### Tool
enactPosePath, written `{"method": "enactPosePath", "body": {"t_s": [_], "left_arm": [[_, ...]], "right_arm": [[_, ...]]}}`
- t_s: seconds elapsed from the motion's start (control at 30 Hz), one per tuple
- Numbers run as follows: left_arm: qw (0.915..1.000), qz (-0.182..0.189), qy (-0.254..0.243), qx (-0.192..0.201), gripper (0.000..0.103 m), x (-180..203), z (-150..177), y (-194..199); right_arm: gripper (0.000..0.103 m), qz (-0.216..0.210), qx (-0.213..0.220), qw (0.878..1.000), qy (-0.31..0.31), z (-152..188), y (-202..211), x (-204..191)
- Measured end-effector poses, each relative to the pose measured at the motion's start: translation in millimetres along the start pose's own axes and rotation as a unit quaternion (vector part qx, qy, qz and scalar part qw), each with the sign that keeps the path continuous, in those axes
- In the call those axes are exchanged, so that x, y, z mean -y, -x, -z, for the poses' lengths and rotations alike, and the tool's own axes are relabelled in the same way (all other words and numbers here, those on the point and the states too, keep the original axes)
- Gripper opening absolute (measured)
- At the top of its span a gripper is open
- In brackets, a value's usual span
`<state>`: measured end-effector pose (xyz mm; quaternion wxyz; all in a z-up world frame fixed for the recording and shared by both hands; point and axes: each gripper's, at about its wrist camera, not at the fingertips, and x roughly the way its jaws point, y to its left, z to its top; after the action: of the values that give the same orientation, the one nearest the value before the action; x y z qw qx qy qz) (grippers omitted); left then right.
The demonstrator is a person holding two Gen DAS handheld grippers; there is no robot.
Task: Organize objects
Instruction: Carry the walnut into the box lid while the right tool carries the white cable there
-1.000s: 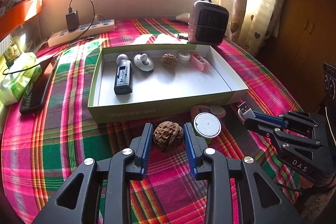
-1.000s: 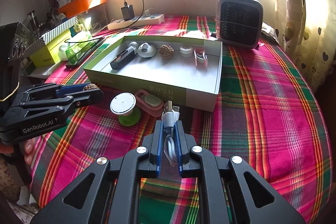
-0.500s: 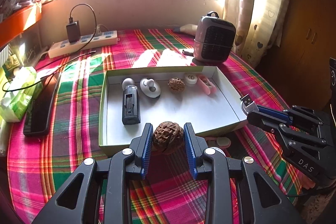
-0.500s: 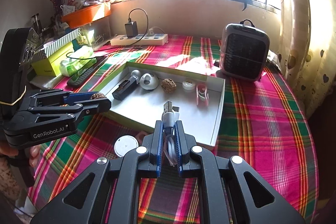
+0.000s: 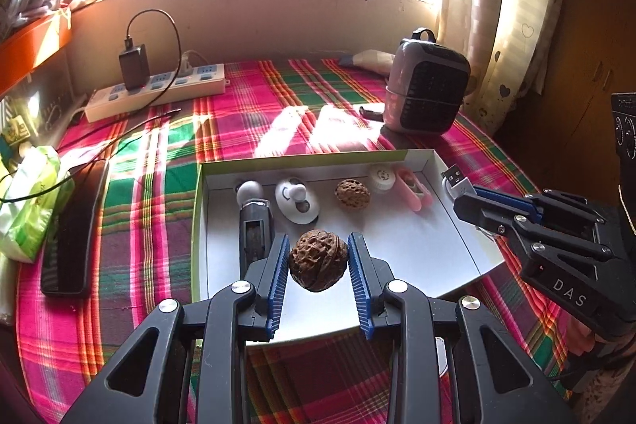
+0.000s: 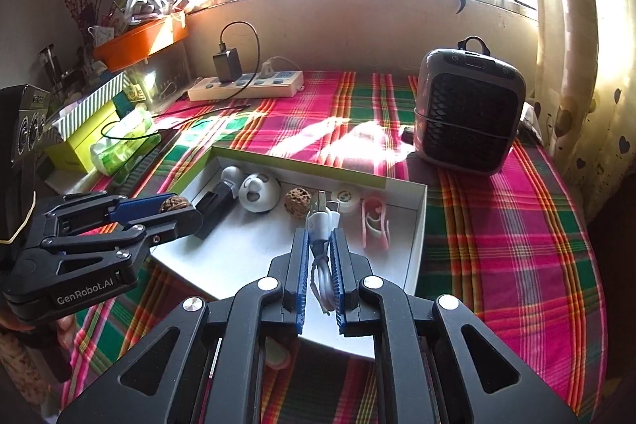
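While gripped, the walnut (image 5: 317,260) (brown) sits between the left gripper's (image 5: 318,245) pads.

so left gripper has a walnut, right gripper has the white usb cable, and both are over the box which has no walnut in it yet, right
Not quite: the box already holds a walnut in its back row, as the left wrist view shows. The rest stands: the left gripper grips a walnut and the right gripper the white USB cable.

Pink item (image 6: 278,356) largely hidden beneath the white box's (image 6: 417,225) near edge
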<state>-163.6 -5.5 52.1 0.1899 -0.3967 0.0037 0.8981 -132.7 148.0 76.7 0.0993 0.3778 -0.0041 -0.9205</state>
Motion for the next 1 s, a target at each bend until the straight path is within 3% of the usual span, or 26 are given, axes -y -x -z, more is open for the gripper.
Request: {"method": "enactPosePath", "body": {"t_s": [0.47,1.0], "left_arm": [[0.9993,-0.010,0.006,-0.036,0.028,-8,-5,-41],[0.9986,-0.014,0.002,-0.051,0.028,-6,-8,-59]], "right_arm": [[0.012,0.000,-0.053,0.999,0.005,-7,-49,2],[0.012,-0.001,-0.083,0.996,0.017,-9,-72,-1]]}}
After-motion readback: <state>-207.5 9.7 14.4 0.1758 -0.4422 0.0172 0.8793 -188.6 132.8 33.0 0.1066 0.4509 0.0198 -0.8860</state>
